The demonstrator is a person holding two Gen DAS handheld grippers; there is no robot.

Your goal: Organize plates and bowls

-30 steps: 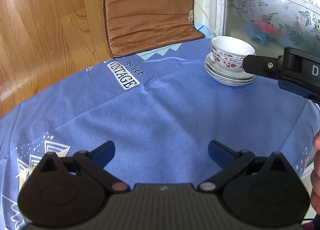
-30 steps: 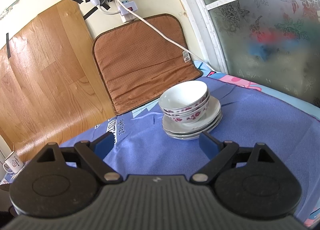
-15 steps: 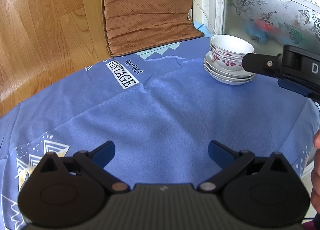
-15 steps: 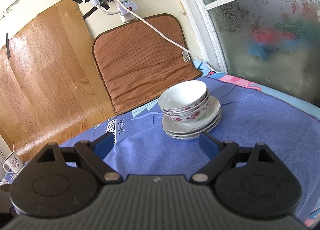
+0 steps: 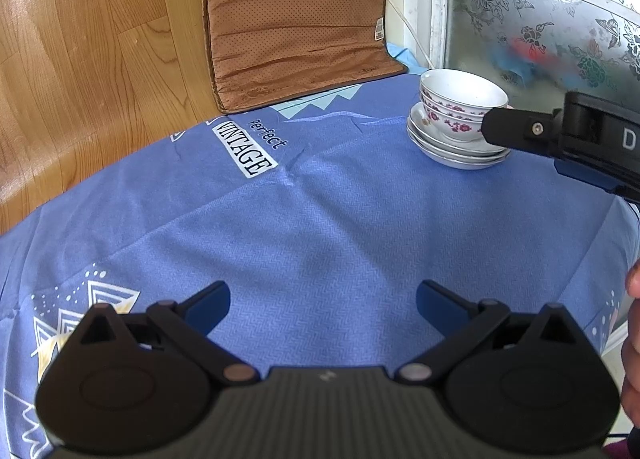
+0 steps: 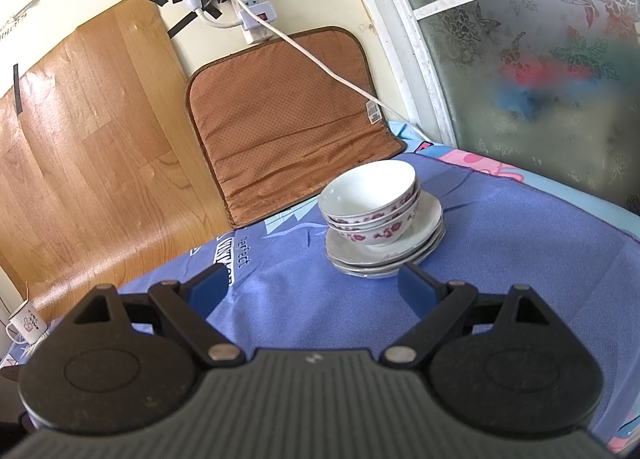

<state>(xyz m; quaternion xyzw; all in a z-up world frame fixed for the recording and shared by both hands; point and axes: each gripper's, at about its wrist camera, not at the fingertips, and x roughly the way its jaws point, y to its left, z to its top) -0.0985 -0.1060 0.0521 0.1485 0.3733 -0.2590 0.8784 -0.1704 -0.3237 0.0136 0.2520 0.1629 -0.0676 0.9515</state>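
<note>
White bowls with pink flowers (image 6: 372, 203) (image 5: 460, 107) are nested on a stack of white plates (image 6: 424, 237) (image 5: 448, 151) at the far side of the blue tablecloth (image 5: 320, 219). My right gripper (image 6: 316, 285) is open with nothing between its fingers, just short of the stack. Its black body (image 5: 560, 131) shows in the left wrist view beside the bowls. My left gripper (image 5: 322, 299) is open and empty, low over the cloth's middle, well back from the stack.
A brown cushion (image 6: 288, 119) leans against the wall behind the table. A white cable (image 6: 332, 71) runs from a power strip (image 6: 252, 11) down past it. A frosted window (image 6: 540, 59) stands at right. A small mug (image 6: 26, 325) sits far left. A hand (image 5: 632, 339) shows at the right edge.
The left wrist view has shifted very slightly; the stack and both grippers stay as they were.
</note>
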